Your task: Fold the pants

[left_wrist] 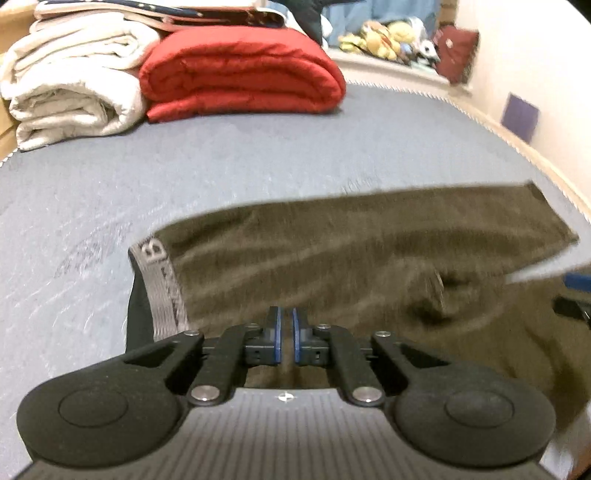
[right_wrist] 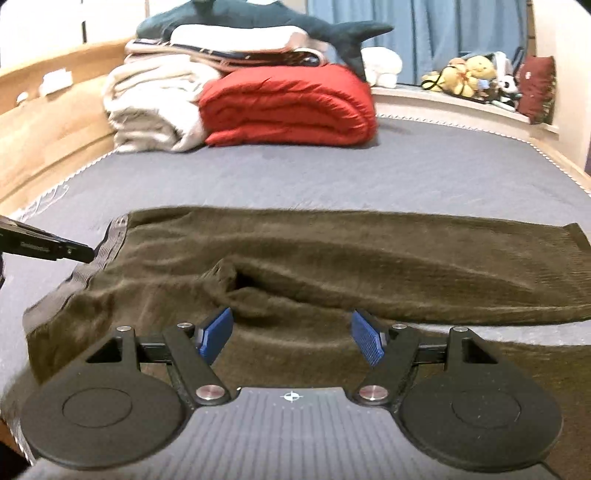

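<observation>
Olive-brown pants lie lengthwise across the grey mattress, with the grey waistband at the left and the cuffs at the right. A rumpled fold sits near the crotch. My right gripper hovers open over the near edge of the pants, blue pads wide apart and nothing between them. My left gripper is shut just right of the waistband, over the pants; I see no cloth pinched in it. In the right wrist view the left gripper's tip reaches the waistband.
At the far end of the bed lie a folded red quilt, a cream blanket and a plush shark. Soft toys line the window ledge. A wooden bed frame runs along the left, a wall along the right.
</observation>
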Demonstrator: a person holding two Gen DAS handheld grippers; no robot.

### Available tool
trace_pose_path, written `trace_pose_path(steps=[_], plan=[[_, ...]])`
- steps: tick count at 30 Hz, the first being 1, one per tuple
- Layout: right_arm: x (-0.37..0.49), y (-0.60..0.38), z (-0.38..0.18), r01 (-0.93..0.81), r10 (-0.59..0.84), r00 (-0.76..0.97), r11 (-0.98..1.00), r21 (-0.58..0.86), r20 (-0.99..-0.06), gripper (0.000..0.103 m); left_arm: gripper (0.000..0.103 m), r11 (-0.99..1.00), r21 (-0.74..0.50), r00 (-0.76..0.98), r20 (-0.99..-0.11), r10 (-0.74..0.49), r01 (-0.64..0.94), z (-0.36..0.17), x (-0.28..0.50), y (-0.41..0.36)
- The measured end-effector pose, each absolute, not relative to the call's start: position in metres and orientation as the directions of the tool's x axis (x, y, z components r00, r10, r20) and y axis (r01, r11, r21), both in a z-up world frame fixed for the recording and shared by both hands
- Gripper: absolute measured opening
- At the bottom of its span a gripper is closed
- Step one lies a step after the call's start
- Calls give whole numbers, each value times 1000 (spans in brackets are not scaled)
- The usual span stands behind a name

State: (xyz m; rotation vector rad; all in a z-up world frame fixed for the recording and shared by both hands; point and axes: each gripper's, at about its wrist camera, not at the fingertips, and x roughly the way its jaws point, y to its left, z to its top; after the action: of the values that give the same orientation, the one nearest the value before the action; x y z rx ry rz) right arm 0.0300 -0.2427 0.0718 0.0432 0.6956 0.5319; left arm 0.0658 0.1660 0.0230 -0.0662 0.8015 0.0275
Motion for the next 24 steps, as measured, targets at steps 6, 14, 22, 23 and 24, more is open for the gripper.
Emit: trace_pose_path(steps=[6,14,22,23,24], plan=[[46,-247,77,-439,489,642,866,240,-591,75,7,992,-23,725,-684,73,-121,13,125,167],[63,-241,77,-415,538,588,841,346,-604,76,32,993,76,787,-605,118,-91,-13,203,182],[63,-221,68,-466,527,560,838,282,-639,77,88,989,69,733,-665,141,-128,-61,249,222],[63,-221,67,-467,521,563,841,274,-641,77,90,991,72,729,-671,133,-114,-65,252,225],[64,-221,66,-464,516,564,844,270,-645,77,90,993,66,728,-675,119,-101,-67,254,227]])
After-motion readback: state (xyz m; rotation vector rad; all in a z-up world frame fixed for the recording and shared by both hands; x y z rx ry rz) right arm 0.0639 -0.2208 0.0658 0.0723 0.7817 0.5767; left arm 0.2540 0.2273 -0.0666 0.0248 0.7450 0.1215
